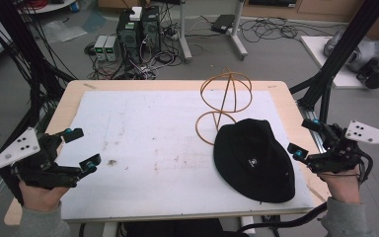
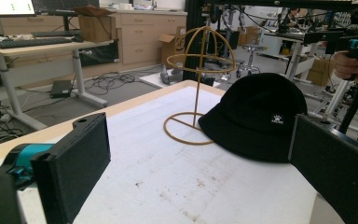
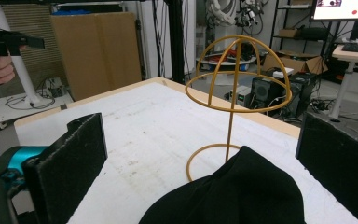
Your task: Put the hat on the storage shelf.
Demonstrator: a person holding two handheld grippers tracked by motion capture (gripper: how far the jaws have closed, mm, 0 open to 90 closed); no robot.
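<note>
A black bucket hat (image 1: 254, 160) lies flat on the white mat (image 1: 148, 148) that covers the wooden table (image 1: 69, 94), toward the right near corner, its small white logo facing up. Its far brim overlaps the base ring of a yellow wire hat stand (image 1: 225, 94), which stands upright just behind it with its domed cage bare. The person's right gripper (image 1: 307, 140) hovers at the table's right edge, just beside the hat but not touching it, its jaws spread wide with nothing between them; in the right gripper view the hat's crown (image 3: 242, 191) sits low between the two black pads, and the stand (image 3: 235, 84) rises beyond. The left gripper (image 1: 81, 147) hangs over the table's left edge, well apart from the hat, jaws likewise spread and holding nothing. From the left gripper view the hat (image 2: 256, 116) and stand (image 2: 198, 79) lie across the mat ahead.
</note>
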